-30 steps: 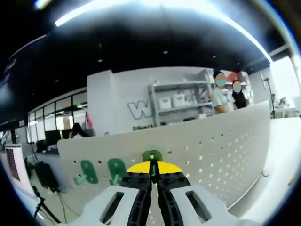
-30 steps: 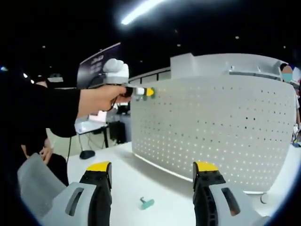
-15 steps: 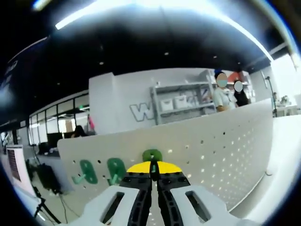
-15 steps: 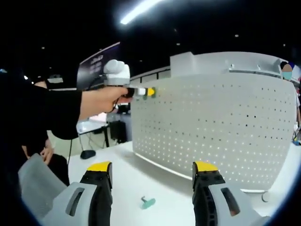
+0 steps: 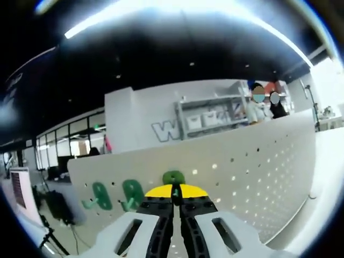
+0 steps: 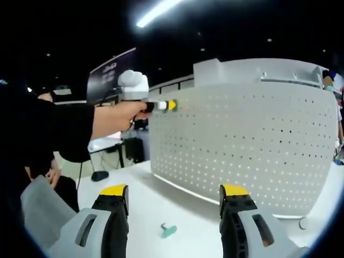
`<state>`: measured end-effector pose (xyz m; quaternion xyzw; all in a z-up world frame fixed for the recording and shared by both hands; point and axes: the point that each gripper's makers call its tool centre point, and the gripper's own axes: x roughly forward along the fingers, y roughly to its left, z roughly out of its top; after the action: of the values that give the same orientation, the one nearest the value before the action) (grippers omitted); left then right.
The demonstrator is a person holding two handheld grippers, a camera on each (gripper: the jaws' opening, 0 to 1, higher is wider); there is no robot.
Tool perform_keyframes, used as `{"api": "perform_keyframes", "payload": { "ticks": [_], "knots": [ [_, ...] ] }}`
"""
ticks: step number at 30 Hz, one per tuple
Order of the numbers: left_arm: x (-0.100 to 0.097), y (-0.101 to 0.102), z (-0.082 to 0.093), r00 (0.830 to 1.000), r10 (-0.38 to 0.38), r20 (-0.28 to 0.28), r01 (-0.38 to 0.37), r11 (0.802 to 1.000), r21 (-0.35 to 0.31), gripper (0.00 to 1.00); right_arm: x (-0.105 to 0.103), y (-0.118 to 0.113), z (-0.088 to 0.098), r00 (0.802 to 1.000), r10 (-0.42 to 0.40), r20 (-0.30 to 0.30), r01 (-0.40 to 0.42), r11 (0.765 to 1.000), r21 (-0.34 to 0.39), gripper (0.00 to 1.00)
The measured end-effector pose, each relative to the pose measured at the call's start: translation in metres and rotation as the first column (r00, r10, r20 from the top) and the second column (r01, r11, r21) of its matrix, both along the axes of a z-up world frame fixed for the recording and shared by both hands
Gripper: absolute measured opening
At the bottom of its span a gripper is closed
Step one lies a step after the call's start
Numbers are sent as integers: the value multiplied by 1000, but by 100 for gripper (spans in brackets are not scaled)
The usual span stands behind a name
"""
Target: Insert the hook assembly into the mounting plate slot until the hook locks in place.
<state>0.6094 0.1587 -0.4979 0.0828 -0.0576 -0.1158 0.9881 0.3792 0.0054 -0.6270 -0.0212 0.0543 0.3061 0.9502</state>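
Observation:
In the left gripper view my left gripper (image 5: pixel 174 196) is shut on a green hook (image 5: pixel 173 178), pressed against the upper edge of the white pegboard plate (image 5: pixel 258 177). Two more green hooks (image 5: pixel 100 195) (image 5: pixel 132 193) hang on the board to the left. In the right gripper view my right gripper (image 6: pixel 173 200) stands open with nothing between its jaws, over the white table (image 6: pixel 161 207). A spare green hook (image 6: pixel 168 231) lies on the table between the jaws. The left gripper (image 6: pixel 171 105), held by a hand, touches the pegboard's (image 6: pixel 252 145) top left corner.
A person's dark sleeve (image 6: pixel 59 129) reaches in from the left of the right gripper view. Shelves (image 5: pixel 207 115) and people stand behind the board. A small white fitting (image 6: pixel 301 226) sits at the board's lower right foot.
The left gripper view has shifted slightly along the pegboard; the hook stays clamped at the board's edge. The right gripper has hardly moved.

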Motion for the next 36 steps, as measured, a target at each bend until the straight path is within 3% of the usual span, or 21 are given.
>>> {"api": "perform_keyframes", "payload": {
  "ticks": [3, 10, 14, 28, 36],
  "knots": [
    [1, 0, 0, 1000, 4, 16, -5, 995, 102, 2, 0, 0, 0, 1000, 0, 0, 0, 1000, 0, 70],
    [2, 1, 1, 1000, -4, 21, 3, 997, 73, 2, 1, 0, -2, 1000, 2, -4, -2, 1000, -3, 69],
    [1, 4, 1, 999, 6, 37, -5, 1000, -26, 3, 1, -1, -3, 1000, 1, -6, -1, 1000, -6, 69],
    [-1, 1, -4, 999, -25, 23, 26, 999, -29, 8, 1, 0, -5, 1000, -1, -12, 1, 1000, -15, 69],
    [-14, -2, -3, 998, -47, 36, 48, 999, -18, 21, 1, 1, -6, 1000, -2, -11, 2, 1000, -20, 69]
  ]
}}
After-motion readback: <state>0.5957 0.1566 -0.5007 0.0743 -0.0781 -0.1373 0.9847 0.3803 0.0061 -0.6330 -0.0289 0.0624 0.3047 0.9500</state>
